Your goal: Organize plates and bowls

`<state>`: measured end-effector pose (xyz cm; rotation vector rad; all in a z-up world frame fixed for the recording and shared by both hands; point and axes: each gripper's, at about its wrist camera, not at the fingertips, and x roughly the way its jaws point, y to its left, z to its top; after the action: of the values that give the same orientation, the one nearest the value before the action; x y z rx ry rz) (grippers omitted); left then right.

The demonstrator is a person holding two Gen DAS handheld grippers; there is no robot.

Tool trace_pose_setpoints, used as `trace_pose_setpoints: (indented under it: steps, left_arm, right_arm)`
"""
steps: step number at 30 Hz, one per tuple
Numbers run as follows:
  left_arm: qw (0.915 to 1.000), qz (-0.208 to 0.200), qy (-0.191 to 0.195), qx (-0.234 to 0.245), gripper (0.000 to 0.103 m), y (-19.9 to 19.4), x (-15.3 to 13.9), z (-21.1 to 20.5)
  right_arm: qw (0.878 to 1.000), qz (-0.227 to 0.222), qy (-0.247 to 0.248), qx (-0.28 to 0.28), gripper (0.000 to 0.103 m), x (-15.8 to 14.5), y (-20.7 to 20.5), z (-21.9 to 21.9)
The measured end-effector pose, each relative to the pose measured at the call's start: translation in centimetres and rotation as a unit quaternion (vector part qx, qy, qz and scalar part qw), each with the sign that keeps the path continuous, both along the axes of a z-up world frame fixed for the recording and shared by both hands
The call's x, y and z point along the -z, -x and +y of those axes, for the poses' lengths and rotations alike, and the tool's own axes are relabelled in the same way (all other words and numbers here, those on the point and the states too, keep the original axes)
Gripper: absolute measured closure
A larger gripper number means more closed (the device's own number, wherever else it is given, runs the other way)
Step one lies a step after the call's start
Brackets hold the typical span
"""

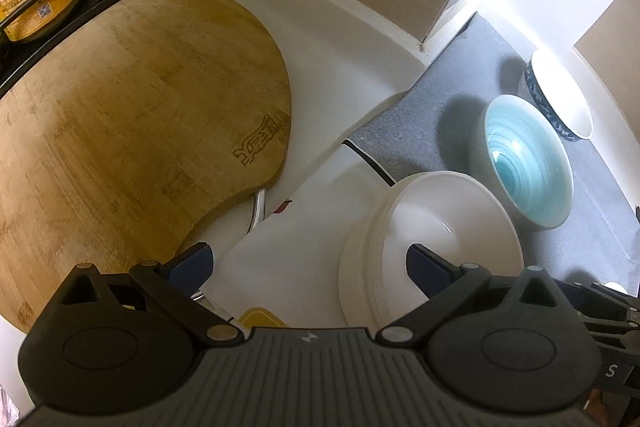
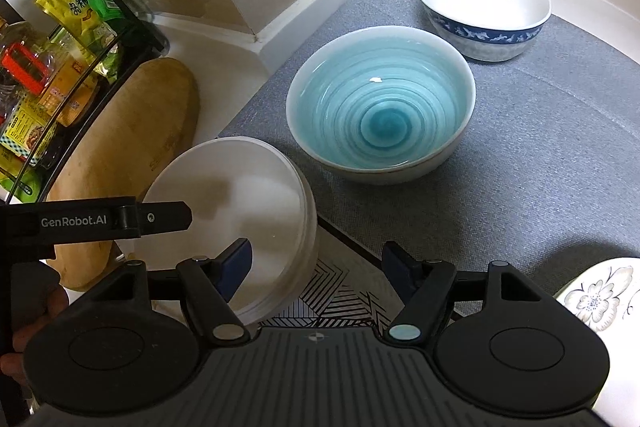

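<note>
A stack of white plates (image 1: 440, 227) (image 2: 240, 203) sits at the near edge of the grey mat (image 2: 520, 155). A turquoise swirl bowl (image 2: 380, 107) (image 1: 528, 159) stands on the mat behind it, and a white bowl with a blue patterned band (image 2: 484, 11) (image 1: 560, 95) stands farther back. My left gripper (image 1: 308, 267) is open, its right finger over the plate stack. My right gripper (image 2: 316, 267) is open, its left finger over the stack's near rim. A floral plate (image 2: 600, 295) shows at the right edge.
A round wooden cutting board (image 1: 132, 131) (image 2: 124, 163) lies left on the white counter. A black wire rack (image 2: 60, 47) with food packets stands behind it. A patterned cloth (image 2: 340, 295) lies under my right gripper. Walls and a corner close the back.
</note>
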<state>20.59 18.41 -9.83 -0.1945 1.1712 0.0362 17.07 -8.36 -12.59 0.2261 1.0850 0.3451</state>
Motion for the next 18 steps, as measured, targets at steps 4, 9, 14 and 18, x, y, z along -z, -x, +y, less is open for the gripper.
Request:
trace_pose_setpoints:
  steps: [4, 9, 14, 18]
  left_arm:
    - [1.0, 0.002, -0.004, 0.001, 0.0, -0.4, 0.2, -0.1]
    - [1.0, 0.005, -0.003, 0.003, 0.0, -0.7, 0.4, 0.1]
    - [0.9999, 0.007, 0.005, 0.009, 0.0, -0.3, -0.1, 0.6]
    - [0.9988, -0.004, 0.015, 0.045, 0.0, 1.5, -1.7, 0.6]
  right_arm:
    - [1.0, 0.001, 0.0, 0.0, 0.028, 0.1, -0.1, 0.2]
    - [1.0, 0.002, 0.0, 0.002, 0.028, 0.1, -0.3, 0.4]
    - [1.0, -0.003, 0.0, 0.006, 0.028, -0.4, 0.3, -0.2]
    - [0.999, -0.021, -0.005, 0.025, 0.028, -2.0, 2.3, -3.1]
